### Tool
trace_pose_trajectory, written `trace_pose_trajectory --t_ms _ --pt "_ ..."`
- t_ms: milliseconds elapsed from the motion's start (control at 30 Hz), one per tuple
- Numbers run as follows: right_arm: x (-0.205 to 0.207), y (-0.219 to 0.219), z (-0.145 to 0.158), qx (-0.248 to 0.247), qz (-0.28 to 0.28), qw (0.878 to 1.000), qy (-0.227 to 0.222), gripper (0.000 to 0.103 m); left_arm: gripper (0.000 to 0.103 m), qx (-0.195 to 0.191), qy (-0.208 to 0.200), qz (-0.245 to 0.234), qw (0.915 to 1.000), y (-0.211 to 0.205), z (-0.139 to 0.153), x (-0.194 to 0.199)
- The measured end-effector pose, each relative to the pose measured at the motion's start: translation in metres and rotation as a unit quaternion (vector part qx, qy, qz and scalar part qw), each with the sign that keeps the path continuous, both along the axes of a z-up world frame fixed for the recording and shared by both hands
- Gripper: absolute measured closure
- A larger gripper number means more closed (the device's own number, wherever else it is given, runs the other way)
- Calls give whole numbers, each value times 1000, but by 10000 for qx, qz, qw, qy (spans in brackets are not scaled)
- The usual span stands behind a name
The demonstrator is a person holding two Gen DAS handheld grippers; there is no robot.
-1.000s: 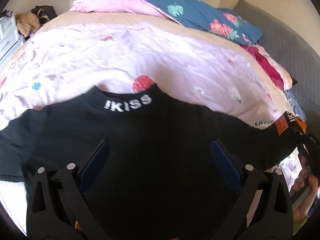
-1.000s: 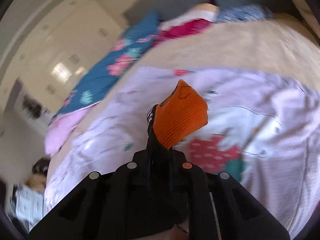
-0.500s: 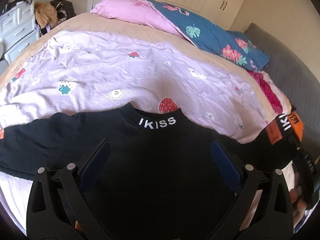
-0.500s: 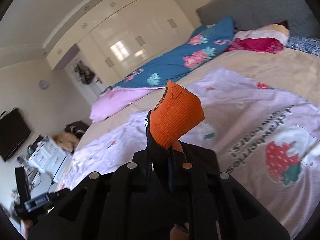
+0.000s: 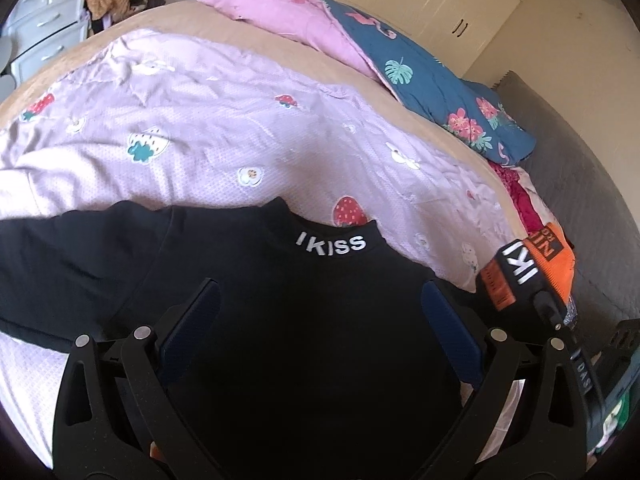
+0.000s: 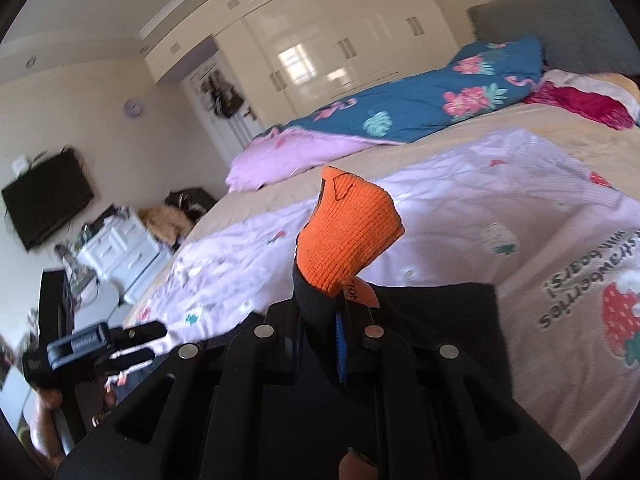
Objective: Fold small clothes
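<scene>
A small black sweater (image 5: 304, 320) with white "IKISS" on its collar (image 5: 331, 243) lies spread on the lilac strawberry blanket (image 5: 224, 136). My left gripper (image 5: 320, 312) is open and empty, its jaws wide apart just above the sweater's chest. My right gripper (image 6: 332, 320) is shut on the sweater's right sleeve and holds its orange cuff (image 6: 348, 236) up. In the left wrist view the orange cuff (image 5: 548, 256) shows at the right edge, pinched by the right gripper. The left sleeve (image 5: 60, 264) stretches out to the left.
The bed holds a pink and blue floral duvet (image 5: 400, 64) at the back and a red garment (image 5: 524, 204) at the right. A grey headboard (image 5: 580, 168) runs along the right. White drawers (image 5: 44, 40) and wardrobes (image 6: 320, 56) stand beyond the bed.
The sweater has dropped and spread flatter on the blanket. The right gripper has swung with the orange cuff still in it. The left gripper stayed open.
</scene>
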State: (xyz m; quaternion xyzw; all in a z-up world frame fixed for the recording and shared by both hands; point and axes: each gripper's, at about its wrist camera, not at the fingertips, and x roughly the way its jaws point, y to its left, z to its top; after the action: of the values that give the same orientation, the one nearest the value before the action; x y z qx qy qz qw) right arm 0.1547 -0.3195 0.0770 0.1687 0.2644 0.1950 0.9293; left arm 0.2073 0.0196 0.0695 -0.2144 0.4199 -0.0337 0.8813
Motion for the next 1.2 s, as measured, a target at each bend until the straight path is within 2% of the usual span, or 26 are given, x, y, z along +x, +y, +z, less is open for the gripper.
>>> trace_pose_trajectory --t_ms 200,433,633,700,867,1000,1067,1100,1133,1200 --pt "4 36 -18 -274 384 9988 120 91 9 -253 78 82 9996 18 -14 -1" --pt "11 68 -41 -455 716 9957 378 91 9 -947 268 66 9951 35 -40 2" --pt "18 89 -69 -542 1101 9884 890 89 9 -1310 462 107 9902 43 -62 6" --pt "18 96 -75 -573 1291 9840 1087 83 9 -1322 504 131 9898 45 -68 6" --pt "14 96 -70 -324 1685 9785 1144 56 9 -1429 640 95 9876 44 -84 6" --pt "13 85 -59 -206 1620 9813 1019 56 9 -1486 705 -23 9864 34 -92 5" --pt "16 74 -58 -194 1413 9845 1016 56 15 -1405 715 -175 9873 23 -96 4" --pt "19 67 -58 -183 1307 9858 1038 56 23 -1353 741 -273 9877 16 -98 4" --pt "22 59 -58 -178 1173 9872 1064 55 38 -1327 762 -342 9876 12 -100 5" --pt "25 49 -59 -157 1002 9887 1101 55 53 -1208 843 -485 9879 0 -106 6"
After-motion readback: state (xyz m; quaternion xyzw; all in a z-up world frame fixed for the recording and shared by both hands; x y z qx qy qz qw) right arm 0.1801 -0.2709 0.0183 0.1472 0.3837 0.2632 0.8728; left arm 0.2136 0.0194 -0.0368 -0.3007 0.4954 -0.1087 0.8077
